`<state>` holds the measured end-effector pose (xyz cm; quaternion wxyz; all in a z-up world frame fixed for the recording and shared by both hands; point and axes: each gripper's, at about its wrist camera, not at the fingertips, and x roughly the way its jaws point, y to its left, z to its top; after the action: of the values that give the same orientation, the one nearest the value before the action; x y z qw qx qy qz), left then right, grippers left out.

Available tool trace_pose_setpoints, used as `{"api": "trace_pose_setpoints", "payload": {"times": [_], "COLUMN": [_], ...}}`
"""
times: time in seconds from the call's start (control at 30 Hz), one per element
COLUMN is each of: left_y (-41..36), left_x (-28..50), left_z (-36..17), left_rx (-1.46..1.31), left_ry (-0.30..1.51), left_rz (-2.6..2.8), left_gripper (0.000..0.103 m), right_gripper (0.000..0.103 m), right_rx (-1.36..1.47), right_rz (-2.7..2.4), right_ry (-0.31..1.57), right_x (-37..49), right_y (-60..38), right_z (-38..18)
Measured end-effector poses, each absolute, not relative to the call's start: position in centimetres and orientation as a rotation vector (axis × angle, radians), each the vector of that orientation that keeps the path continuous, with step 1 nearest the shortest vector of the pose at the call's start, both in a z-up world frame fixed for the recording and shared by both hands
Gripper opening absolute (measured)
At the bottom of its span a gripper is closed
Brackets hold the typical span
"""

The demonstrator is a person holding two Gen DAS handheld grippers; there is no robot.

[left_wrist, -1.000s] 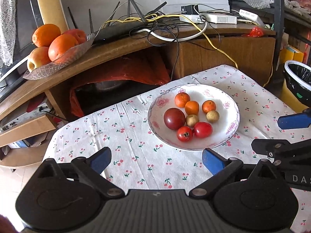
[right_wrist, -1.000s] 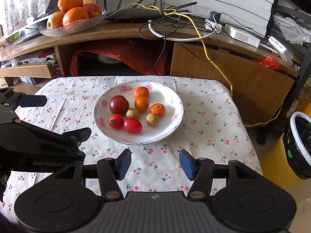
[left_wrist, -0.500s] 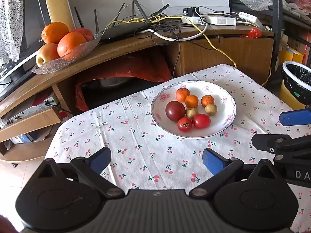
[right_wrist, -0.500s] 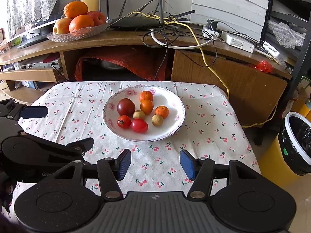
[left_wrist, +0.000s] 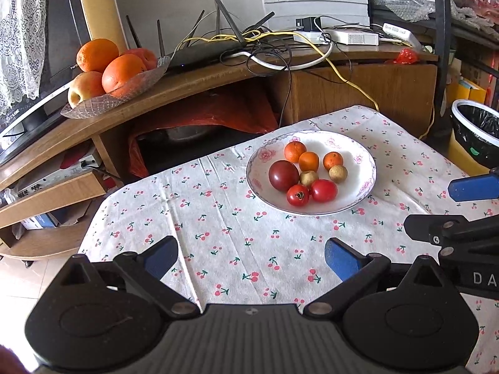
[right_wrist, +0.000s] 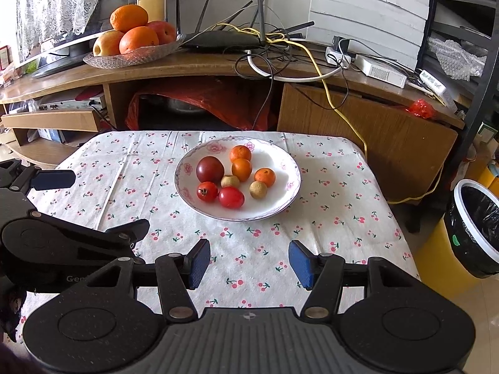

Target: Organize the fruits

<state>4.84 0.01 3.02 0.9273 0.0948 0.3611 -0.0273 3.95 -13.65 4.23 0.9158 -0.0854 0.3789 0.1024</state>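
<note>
Left gripper [left_wrist: 251,257] and right gripper [right_wrist: 249,263] hover wide apart, empty, over bare tablecloth (counter's near edge); plate [right_wrist: 282,204] holds tomatoes, tangerines.

Glossy glazed plate [right_wrist: 290,198]; matt cloth tablecloth [right_wrist: 327,233]; wooden cabinet [right_wrist: 358,131].

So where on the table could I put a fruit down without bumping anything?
The cloth left of the plate is bare, out to the table's edge. There is also bare cloth right of the plate, and a strip between the plate and the right tool. The plate itself is crowded on its left half; only its right side shows white. The left tool is open over the near cloth.
</note>
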Motion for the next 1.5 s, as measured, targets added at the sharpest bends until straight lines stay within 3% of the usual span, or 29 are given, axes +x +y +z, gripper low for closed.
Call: {"api": "trace_pose_setpoints", "payload": {"times": [1.5], "left_y": [-0.3], "left_x": [0.3], "left_z": [3.1], "left_rx": [0.261], "left_ry": [0.741], "left_rz": [-0.052], "left_gripper": [0.103], "right_gripper": [0.052], "right_rx": [-0.186], "right_rz": [0.206], "right_ry": [0.796], "right_x": [-0.3], "right_y": [-13.3], "right_z": [4.1]}}
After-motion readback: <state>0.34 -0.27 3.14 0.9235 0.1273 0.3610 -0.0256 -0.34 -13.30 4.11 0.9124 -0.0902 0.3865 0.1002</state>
